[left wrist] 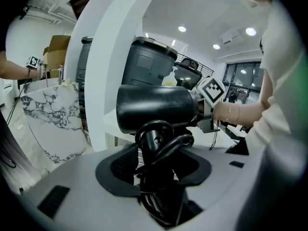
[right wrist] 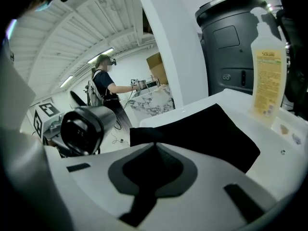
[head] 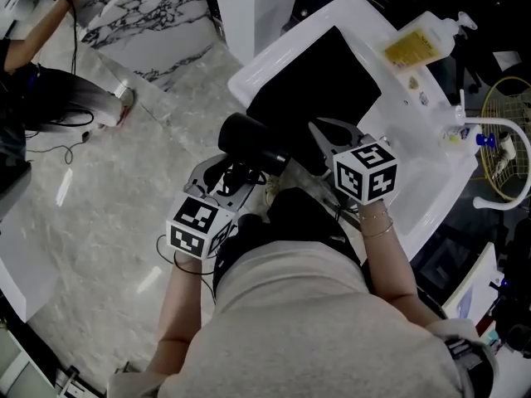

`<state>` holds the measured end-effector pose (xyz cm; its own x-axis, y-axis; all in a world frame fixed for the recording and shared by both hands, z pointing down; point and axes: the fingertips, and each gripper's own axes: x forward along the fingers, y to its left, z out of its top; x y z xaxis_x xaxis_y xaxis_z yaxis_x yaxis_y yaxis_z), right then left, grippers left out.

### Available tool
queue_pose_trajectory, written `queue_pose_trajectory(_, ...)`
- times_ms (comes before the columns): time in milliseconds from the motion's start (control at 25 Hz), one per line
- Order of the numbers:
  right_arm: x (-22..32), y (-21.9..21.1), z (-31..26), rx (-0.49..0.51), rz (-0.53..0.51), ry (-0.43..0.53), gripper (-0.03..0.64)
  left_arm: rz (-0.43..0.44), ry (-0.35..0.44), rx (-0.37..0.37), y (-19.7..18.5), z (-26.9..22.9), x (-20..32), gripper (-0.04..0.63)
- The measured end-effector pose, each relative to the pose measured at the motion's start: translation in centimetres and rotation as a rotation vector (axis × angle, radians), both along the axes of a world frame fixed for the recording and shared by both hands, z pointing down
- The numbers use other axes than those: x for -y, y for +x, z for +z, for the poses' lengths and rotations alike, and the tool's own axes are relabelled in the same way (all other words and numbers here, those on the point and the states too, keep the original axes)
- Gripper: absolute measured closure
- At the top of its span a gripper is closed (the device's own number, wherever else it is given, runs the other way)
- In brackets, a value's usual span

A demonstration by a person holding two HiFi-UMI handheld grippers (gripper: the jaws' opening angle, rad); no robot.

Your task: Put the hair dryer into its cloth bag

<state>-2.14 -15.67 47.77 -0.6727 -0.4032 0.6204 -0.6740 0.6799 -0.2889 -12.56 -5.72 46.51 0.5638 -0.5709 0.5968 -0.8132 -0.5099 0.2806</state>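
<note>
The black hair dryer [head: 249, 143] hangs in front of the white counter, its handle and coiled cord clamped between the jaws of my left gripper [head: 226, 174]. In the left gripper view its barrel [left wrist: 154, 107] lies crosswise just above the jaws of the left gripper [left wrist: 156, 162]. The black cloth bag [head: 319, 81] lies flat on the counter. My right gripper [head: 328, 136] sits at the bag's near edge. In the right gripper view the right gripper [right wrist: 155, 146] has its jaws pressed together on the bag's [right wrist: 207, 129] edge, with the dryer's nozzle [right wrist: 82, 126] to the left.
The white counter [head: 431, 185] also carries a yellow pump bottle [head: 419, 44] [right wrist: 267, 81] and a white faucet [head: 498, 127]. A grey bin [right wrist: 231, 42] stands behind it. A marble table [head: 149, 15] and another person [right wrist: 103, 88] are further off on the marble floor.
</note>
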Motion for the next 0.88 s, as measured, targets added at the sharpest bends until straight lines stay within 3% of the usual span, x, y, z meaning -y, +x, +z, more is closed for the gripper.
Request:
queue_pose_trajectory(400,1.3,0.2,-1.4,0.074,0.023,0.006,0.607,0.188,-0.059,0.165,2.4,2.6,-0.5,0.394)
queue_pose_trajectory(880,2.1,0.0,-2.2,0.099,0.0,0.034,0.607,0.287,-0.141,0.326,2.7,3.7,1.2,0.394)
